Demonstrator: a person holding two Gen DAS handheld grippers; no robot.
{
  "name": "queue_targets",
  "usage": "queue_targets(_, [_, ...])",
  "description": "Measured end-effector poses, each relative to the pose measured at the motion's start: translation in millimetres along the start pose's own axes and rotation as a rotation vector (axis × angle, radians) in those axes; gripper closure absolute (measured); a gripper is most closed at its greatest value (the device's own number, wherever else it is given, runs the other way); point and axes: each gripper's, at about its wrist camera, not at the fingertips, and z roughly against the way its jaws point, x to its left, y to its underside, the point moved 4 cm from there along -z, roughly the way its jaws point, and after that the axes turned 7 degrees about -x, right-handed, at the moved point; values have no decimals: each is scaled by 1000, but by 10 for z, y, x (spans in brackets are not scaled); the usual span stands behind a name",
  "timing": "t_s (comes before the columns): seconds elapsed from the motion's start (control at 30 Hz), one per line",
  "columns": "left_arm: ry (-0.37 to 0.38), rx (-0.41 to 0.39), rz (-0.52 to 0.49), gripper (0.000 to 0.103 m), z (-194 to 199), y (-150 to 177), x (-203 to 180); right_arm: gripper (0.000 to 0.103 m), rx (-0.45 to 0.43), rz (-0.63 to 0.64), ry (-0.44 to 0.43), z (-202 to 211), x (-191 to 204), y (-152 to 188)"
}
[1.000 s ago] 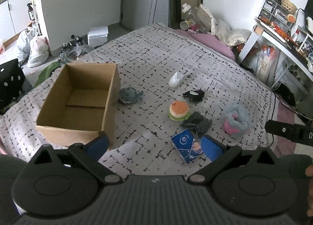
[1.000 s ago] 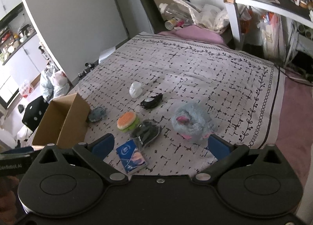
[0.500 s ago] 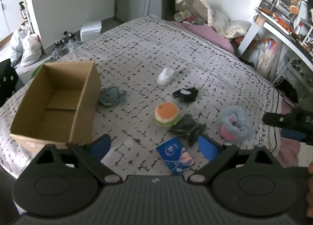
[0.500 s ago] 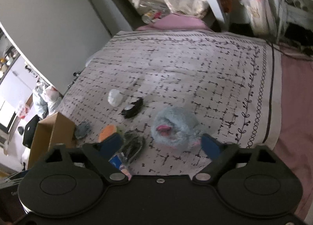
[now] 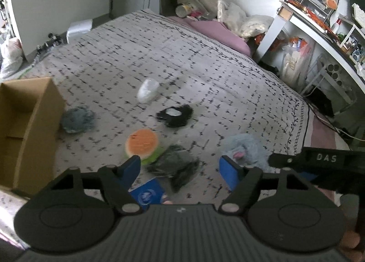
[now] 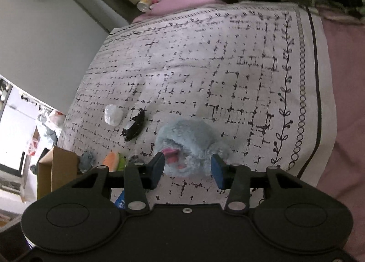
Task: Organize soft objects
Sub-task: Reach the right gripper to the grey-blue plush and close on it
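On the bed [image 5: 205, 61], spread with a grey quilt of black dashes, the soft things lie scattered. At the lower centre of the right wrist view, the right claw [image 6: 189, 168] has its blue pads on either side of the fluffy blue-grey toy [image 6: 189, 141] with a pink patch; its jaws have just been closing, the toy is between them, and whether the pads already press on the fur cannot be told. At the lower centre of the left wrist view, the left claw [image 5: 181, 168] stands spread with its jaws just having been closing, over the dark green bundle [image 5: 175, 164], not gripping it. Just left of that bundle sits the orange burger toy [image 5: 142, 144], and below it a blue packet [image 5: 148, 193] peeks out behind the claw. A black fuzzy piece [image 5: 175, 115] and a white lump [image 5: 147, 90] lie nearer the middle, a grey-blue plush [image 5: 78, 119] touches the cardboard box [image 5: 34, 125] at the left edge.
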Motion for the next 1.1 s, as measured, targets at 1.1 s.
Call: queue_targets(1.1, [190,173,144,58,-950,138,-570,56,145,-310,7,-572,-563,-21])
